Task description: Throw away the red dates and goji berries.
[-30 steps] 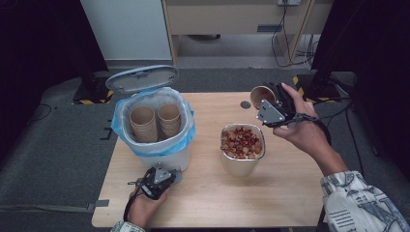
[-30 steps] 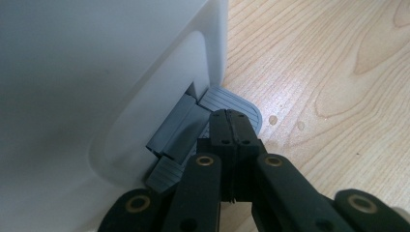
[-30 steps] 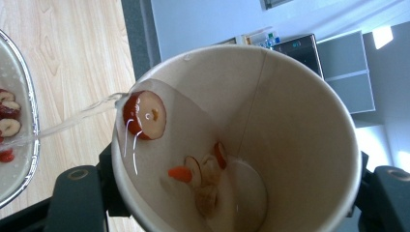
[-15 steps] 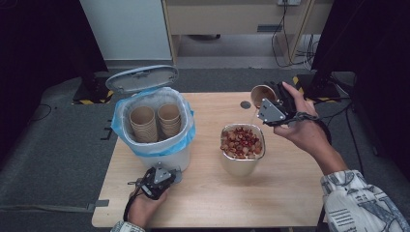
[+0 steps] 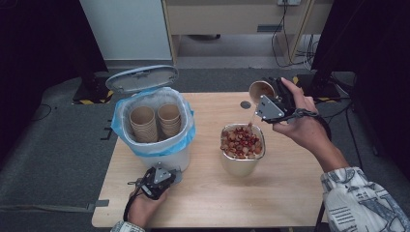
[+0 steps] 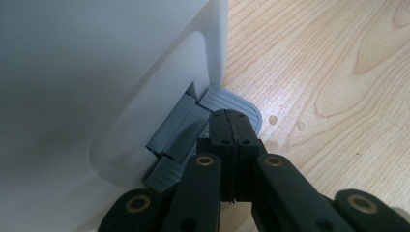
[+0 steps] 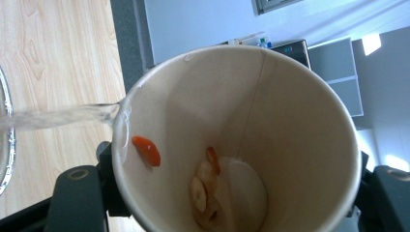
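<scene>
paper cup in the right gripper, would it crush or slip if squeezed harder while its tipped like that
Probably crushable: the paper cup looks thin-walled with an open unsupported rim, so a harder squeeze by the right gripper would likely dent it. It seems light, since only a few food bits remain and liquid is streaming toward the metal bowl. Its wet inside may soften the wall; slipping seems less likely.

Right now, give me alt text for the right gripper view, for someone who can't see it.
A tilted paper cup, gripped by the right gripper, pours a thin stream of liquid off its rim, out over the wooden table. A few food scraps cling inside, near the cup's bottom.
</scene>
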Tool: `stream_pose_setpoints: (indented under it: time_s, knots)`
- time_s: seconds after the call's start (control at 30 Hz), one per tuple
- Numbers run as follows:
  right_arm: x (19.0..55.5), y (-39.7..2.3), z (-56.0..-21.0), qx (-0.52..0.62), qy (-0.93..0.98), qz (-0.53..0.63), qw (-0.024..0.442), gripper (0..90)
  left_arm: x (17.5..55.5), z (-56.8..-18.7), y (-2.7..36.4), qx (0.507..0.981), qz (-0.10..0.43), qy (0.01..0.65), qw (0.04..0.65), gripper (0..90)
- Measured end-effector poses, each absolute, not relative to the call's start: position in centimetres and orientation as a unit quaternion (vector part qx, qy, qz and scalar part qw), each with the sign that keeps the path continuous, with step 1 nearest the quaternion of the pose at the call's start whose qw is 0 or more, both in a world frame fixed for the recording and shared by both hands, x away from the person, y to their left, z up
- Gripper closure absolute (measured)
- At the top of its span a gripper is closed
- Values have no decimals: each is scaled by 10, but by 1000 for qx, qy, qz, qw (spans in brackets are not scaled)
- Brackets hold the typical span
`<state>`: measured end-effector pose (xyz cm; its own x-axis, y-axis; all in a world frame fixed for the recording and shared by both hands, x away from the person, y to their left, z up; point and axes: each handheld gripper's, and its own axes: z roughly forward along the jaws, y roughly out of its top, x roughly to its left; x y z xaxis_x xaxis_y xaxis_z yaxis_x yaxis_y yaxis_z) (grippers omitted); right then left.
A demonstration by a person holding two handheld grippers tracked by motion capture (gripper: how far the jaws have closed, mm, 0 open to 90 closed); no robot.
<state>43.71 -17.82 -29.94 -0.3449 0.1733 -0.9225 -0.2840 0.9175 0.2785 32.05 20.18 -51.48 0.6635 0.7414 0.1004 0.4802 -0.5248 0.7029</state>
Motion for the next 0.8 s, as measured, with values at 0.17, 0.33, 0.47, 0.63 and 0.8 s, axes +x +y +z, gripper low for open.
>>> stream_pose_setpoints:
  time_s: [0.17,0.33,0.47,0.63,0.8]
  knots:
    - [437,-176,-296,-46,793,183,579,274,321,-515,202,851,199,358,328,899]
    - [436,-174,-295,-62,788,159,592,274,321,-515,202,851,199,358,329,899]
    - [436,-173,-295,-68,786,147,596,274,321,-515,202,851,199,358,329,899]
    - [436,-171,-297,-77,783,133,602,274,321,-515,202,851,199,358,329,899]
    - [436,-168,-299,-95,776,106,615,274,321,-515,202,851,199,358,329,900]
